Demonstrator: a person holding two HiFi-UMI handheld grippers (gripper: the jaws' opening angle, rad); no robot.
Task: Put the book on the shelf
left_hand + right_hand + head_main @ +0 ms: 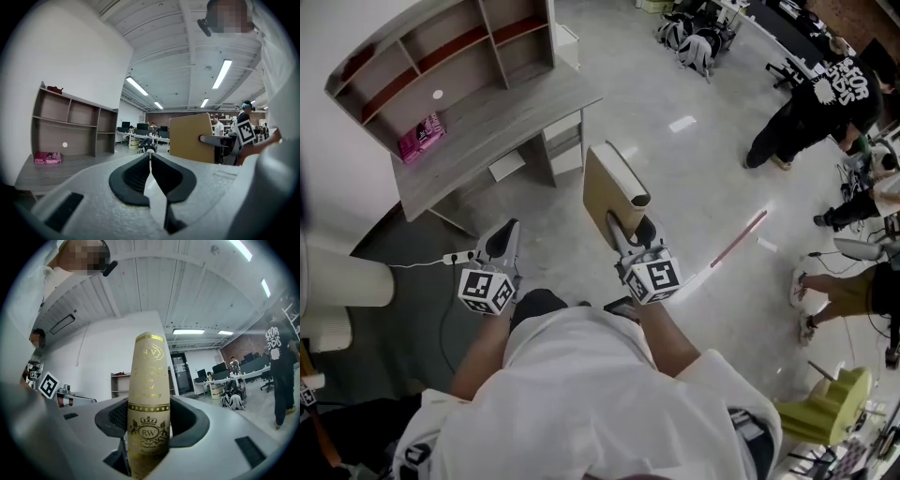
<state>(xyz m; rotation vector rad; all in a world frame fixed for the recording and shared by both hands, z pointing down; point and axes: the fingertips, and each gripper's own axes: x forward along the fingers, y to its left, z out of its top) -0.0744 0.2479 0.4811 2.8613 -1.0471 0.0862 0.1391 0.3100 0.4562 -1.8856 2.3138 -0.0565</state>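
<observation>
The desk (511, 117) stands ahead of you and off to your left. The shelf (441, 66) sits along its back edge, and the open compartments face out over the desktop toward you. A pink packet (422, 138) lies at the left end of the desktop, against the shelf's lowest opening. The rest of the desktop looks bare.

The book (609, 192) is not on the desk at all. It is in the air over the floor, well apart from the front edge of the desk and to the right of its right corner. Your right gripper (623, 234) holds it by the lower end, with the jaws closed on it from both sides. The right gripper view shows the gold-printed spine turned back toward the gripper. The book's long axis runs straight out along the jaws and away from you, and its tan cover faces your left.

Your left gripper (508, 230) is nearer the desk, but its jaws are pressed together with nothing between them.

The move turns on this: the shelf lies forward and left of the book, so the right arm probably has to carry it across that gap. The book likely needs to reach a compartment standing on end, with the far end going in first.
</observation>
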